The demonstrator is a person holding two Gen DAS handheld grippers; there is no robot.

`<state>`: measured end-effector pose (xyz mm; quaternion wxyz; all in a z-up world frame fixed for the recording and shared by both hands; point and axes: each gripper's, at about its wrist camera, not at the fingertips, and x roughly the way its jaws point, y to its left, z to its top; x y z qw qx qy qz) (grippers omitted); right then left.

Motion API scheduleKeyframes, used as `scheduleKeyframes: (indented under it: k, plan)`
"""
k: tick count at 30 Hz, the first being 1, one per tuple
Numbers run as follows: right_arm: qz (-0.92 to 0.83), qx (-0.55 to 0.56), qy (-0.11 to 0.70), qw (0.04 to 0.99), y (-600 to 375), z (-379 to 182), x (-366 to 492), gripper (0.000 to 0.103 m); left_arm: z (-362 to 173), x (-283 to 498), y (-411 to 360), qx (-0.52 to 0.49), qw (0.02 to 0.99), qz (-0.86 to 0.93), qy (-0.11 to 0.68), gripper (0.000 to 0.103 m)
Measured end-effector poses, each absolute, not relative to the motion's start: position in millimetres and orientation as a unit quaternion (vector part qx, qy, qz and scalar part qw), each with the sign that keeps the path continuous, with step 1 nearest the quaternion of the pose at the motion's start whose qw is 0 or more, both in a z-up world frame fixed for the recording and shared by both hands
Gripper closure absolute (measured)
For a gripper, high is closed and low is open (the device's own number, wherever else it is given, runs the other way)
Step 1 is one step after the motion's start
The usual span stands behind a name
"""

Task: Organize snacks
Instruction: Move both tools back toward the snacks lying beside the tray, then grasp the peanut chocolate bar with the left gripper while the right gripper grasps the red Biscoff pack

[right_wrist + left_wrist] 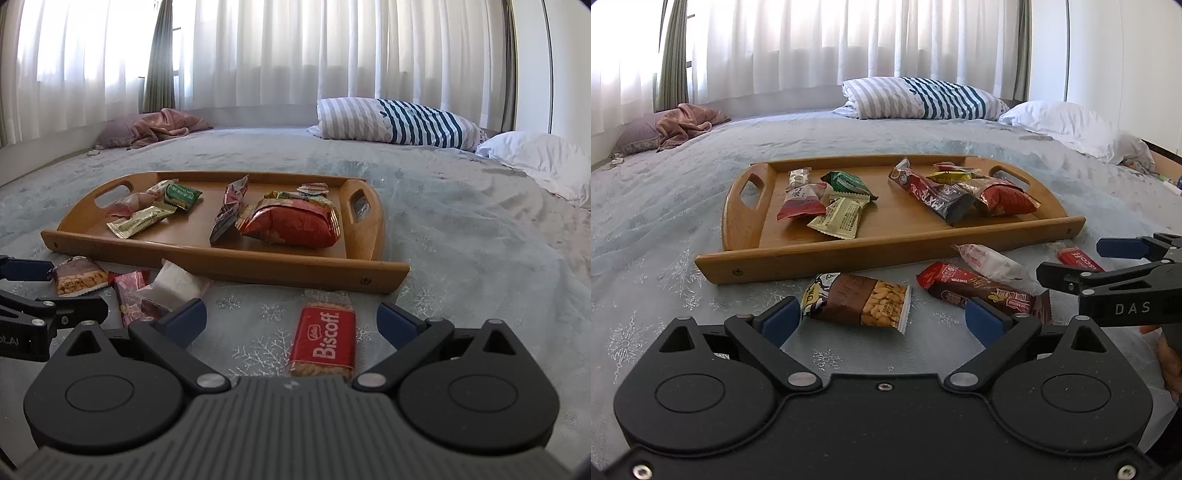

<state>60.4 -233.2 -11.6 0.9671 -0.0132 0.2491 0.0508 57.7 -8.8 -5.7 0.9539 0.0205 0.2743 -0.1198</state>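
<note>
A wooden tray (827, 254) (258, 269) with several snack packets lies on the bed. In front of it lie a brown peanut packet (860, 302) (79, 280), a dark red bar (979, 291), a white wrapped sweet (990, 264) (171, 286) and a red Biscoff packet (323, 343) (1078, 260). My left gripper (882, 319) is open, its blue pads either side of the peanut packet without touching it. My right gripper (291, 317) is open too, straddling the Biscoff packet with clear gaps at both pads.
The bed has a pale blue snowflake cover (665, 206). A striped pillow (923, 98), a white pillow (1067, 125) and a pink crumpled cloth (687, 123) lie at the far side. White curtains hang behind. Each gripper shows at the other view's edge.
</note>
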Motion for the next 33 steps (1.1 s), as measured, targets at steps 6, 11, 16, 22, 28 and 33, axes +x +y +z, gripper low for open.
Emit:
scheduleKeyframes:
  k: [6,11,16,22,28,33]
  plan:
    - [0.047,0.012,0.254,0.966,-239.0,-15.3,62.1,0.0,-5.9,58.1,-10.5,0.021,0.954,-0.121,0.273,0.007]
    - [0.05,0.023,0.252,0.966,-242.5,-15.6,61.9,0.0,-5.4,58.9,-13.0,0.018,0.956,-0.117,0.268,0.007]
    - [0.058,0.021,0.249,0.967,-241.9,-16.1,60.9,0.0,-4.5,61.2,-15.7,0.021,0.957,-0.111,0.267,0.009]
    - [0.061,0.015,0.248,0.967,-239.8,-17.1,61.1,0.002,-2.7,63.6,-16.7,0.02,0.959,-0.101,0.263,0.011]
    - [0.055,0.018,0.245,0.968,-240.7,-18.4,60.1,0.008,-4.5,69.4,-14.2,0.012,0.959,-0.083,0.272,0.011]
    - [0.049,0.019,0.241,0.969,-241.3,-18.8,58.8,0.011,-8.2,74.5,-8.4,-0.009,0.955,-0.074,0.287,0.02]
